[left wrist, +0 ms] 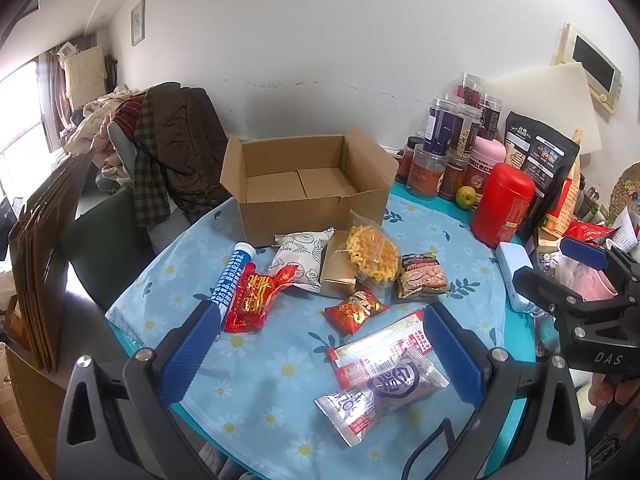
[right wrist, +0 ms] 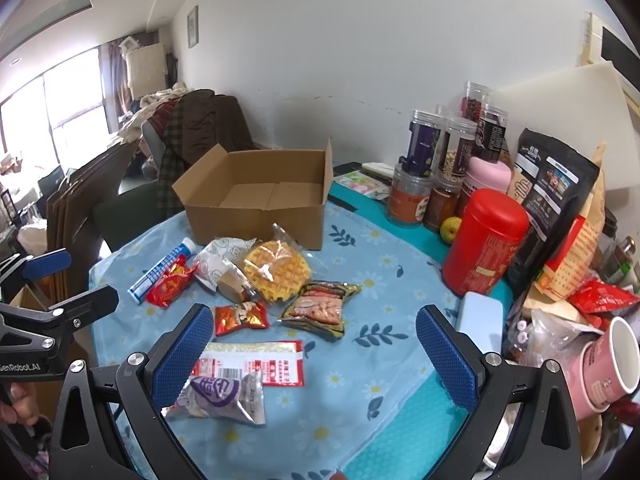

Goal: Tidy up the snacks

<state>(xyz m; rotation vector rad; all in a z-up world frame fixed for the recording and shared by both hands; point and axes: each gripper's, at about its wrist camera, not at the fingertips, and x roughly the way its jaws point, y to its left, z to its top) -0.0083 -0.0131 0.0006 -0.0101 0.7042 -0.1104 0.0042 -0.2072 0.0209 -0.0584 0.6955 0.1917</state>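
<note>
An open, empty cardboard box (left wrist: 312, 184) (right wrist: 256, 200) stands at the table's far side. In front of it lie loose snacks: a waffle bag (left wrist: 372, 256) (right wrist: 278, 266), a peanut packet (left wrist: 424, 276) (right wrist: 320, 308), a small red packet (left wrist: 356, 310) (right wrist: 240, 318), a red pouch (left wrist: 256, 296), a blue-white tube (left wrist: 232, 276) and a white packet (left wrist: 300, 260). Nearest me, a silver-purple packet (left wrist: 380, 396) (right wrist: 220, 396) lies on a red-white packet (left wrist: 380, 344) (right wrist: 260, 364). My left gripper (left wrist: 320, 356) (right wrist: 72, 280) and right gripper (right wrist: 316, 360) (left wrist: 560, 268) both hover open above the table, holding nothing.
Along the right stand a red canister (right wrist: 484, 240), several jars (right wrist: 424, 148), a black bag (right wrist: 556, 184), a pale blue box (right wrist: 480, 320) and pink paper cups (right wrist: 604, 368). A chair draped with coats (left wrist: 176, 152) and folded cardboard (left wrist: 40, 260) stand to the left.
</note>
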